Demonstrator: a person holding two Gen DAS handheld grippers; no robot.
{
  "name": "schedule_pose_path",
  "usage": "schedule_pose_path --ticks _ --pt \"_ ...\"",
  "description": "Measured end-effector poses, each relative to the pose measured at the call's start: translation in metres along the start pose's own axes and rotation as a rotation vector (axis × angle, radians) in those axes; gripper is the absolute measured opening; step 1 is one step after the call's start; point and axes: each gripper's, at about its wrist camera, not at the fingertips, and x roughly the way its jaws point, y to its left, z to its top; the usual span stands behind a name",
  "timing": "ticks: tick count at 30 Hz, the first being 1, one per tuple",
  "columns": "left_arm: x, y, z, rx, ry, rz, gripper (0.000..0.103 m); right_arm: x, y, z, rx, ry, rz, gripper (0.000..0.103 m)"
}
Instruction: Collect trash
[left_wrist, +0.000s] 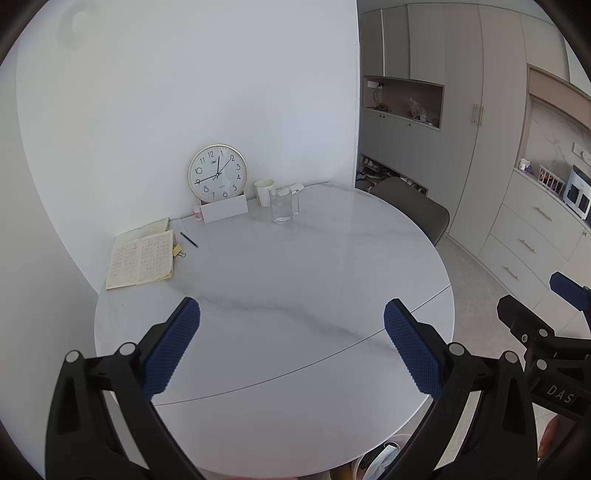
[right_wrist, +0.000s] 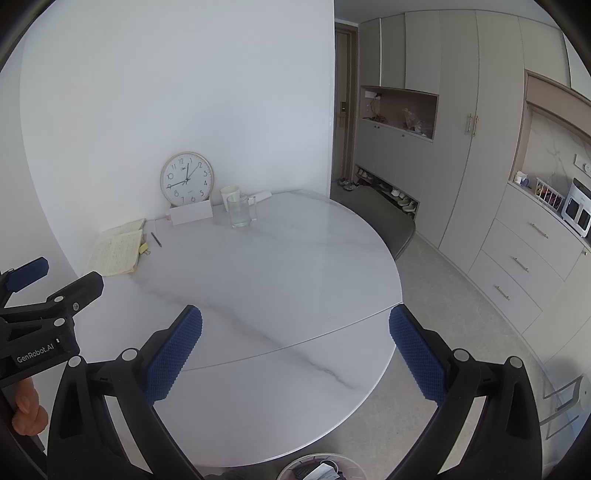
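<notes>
Both grippers, left (left_wrist: 291, 347) and right (right_wrist: 295, 350), hover side by side, jaws wide and empty, above the round marble table (right_wrist: 280, 266); a bin holding trash (right_wrist: 317, 468) sits on the floor below its near edge

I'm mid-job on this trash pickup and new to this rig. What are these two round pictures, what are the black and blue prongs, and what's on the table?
Each round picture comes from a fisheye camera on a hand-held gripper, looking along its two fingers. One view is from the left gripper, the other from the right gripper; a person holds both. The black prongs with blue pads are the fingers. Both grippers are open and hold nothing. On the white marble table, near the wall: a clock, a white card, a paper cup, a glass jug, an open notebook and a pen. A bin holding some trash shows below the table's near edge.
</notes>
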Motion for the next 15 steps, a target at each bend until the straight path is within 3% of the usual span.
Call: schedule_pose_path --ticks 15 --pt "0.0035 -0.0019 -0.0036 -0.004 0.010 -0.005 0.096 0.0015 0.0017 0.0006 -0.001 0.005 -0.003 0.101"
